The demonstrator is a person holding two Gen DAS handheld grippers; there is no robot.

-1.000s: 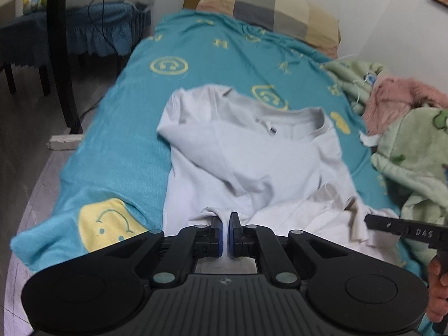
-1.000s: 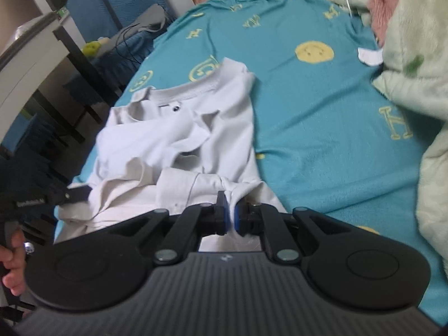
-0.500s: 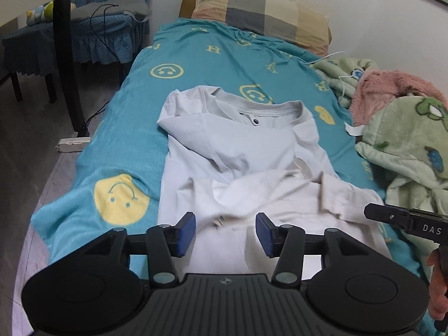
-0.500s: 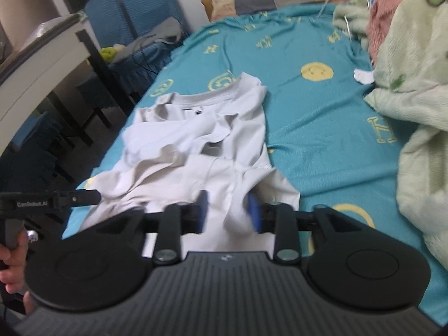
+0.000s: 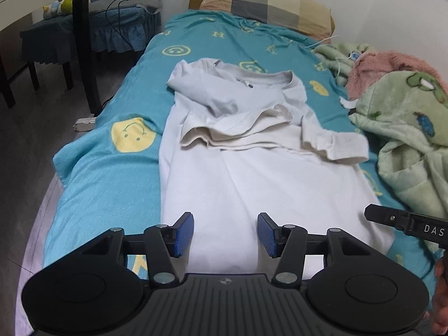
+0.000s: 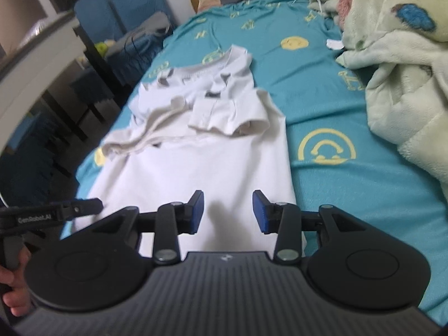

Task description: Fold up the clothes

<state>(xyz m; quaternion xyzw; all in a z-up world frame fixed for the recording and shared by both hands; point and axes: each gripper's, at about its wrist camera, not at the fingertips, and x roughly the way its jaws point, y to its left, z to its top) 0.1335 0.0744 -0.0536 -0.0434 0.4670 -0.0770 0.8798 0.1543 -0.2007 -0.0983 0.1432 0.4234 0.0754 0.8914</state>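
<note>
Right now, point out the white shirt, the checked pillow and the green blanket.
white shirt [image 5: 252, 184], left wrist view, flat lower body panel.
checked pillow [image 5: 266, 5], left wrist view, grey square mid-face.
green blanket [image 6: 406, 89], right wrist view, pale fleece fold.

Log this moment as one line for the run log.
stage: mid-fold | left tool: open, empty | right tool: open, empty | white shirt: flat on teal bedspread, hem bunched mid-body, untidy

Shirt [image 5: 252, 173] on bed [image 5: 106, 173]; blankets [image 5: 406, 128] right.
</note>
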